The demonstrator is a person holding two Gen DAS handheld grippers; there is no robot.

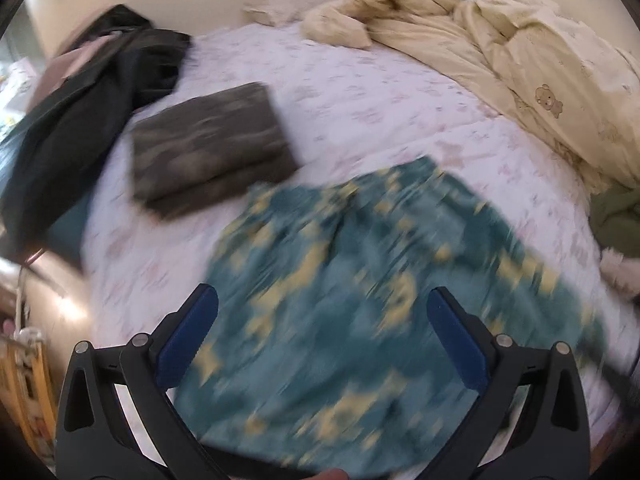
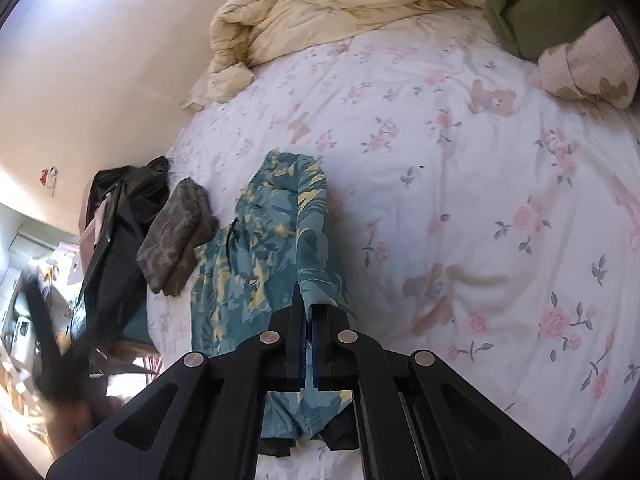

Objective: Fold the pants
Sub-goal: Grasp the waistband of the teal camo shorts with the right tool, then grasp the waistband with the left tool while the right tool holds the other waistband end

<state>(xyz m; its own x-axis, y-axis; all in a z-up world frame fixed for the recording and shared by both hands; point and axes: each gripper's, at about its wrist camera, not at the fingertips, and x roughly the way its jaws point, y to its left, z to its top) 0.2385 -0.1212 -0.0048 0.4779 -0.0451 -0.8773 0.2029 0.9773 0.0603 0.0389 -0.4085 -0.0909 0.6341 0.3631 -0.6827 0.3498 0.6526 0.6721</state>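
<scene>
The teal pants with a yellow leaf print (image 1: 360, 300) lie spread on the flowered bed sheet (image 1: 360, 92), blurred in the left wrist view. My left gripper (image 1: 322, 320) is open and empty above them. In the right wrist view the pants (image 2: 264, 248) stretch away from me, and my right gripper (image 2: 310, 312) is shut on a fold of their fabric and lifts that edge off the sheet (image 2: 460, 184).
A folded dark camouflage garment (image 1: 212, 152) lies left of the pants, also in the right wrist view (image 2: 176, 236). Dark clothes (image 1: 100, 92) are piled at the bed's left edge. A cream duvet (image 1: 500, 52) is heaped at the far side. A green cushion (image 2: 536, 8) sits far right.
</scene>
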